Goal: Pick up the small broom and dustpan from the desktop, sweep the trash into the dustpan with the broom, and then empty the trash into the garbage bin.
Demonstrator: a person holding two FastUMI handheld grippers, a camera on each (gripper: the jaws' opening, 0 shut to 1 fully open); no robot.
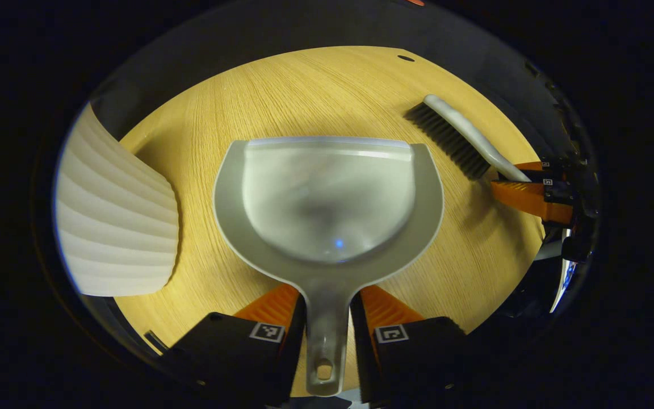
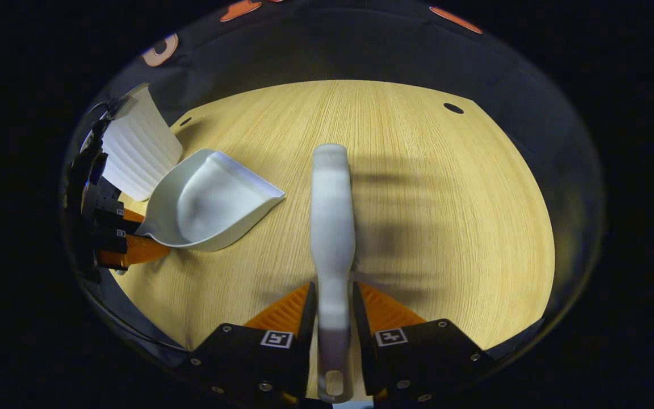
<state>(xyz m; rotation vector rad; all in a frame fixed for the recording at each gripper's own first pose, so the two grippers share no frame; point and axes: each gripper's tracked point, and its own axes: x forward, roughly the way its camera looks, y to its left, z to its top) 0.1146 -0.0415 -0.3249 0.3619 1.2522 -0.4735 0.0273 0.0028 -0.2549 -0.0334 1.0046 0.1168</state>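
In the left gripper view, my left gripper is shut on the handle of the grey dustpan, whose pan looks empty and hangs over the wooden desktop. The small broom, white-backed with dark bristles, sits at the right, held by the right gripper. In the right gripper view, my right gripper is shut on the broom handle, which points away over the desktop. The dustpan shows at the left, held by the left gripper. I see no trash on the desktop.
A white ribbed garbage bin stands at the left of the desk, just behind the dustpan in the right gripper view. Small dark holes mark the far desktop. Black cloth walls surround the desk.
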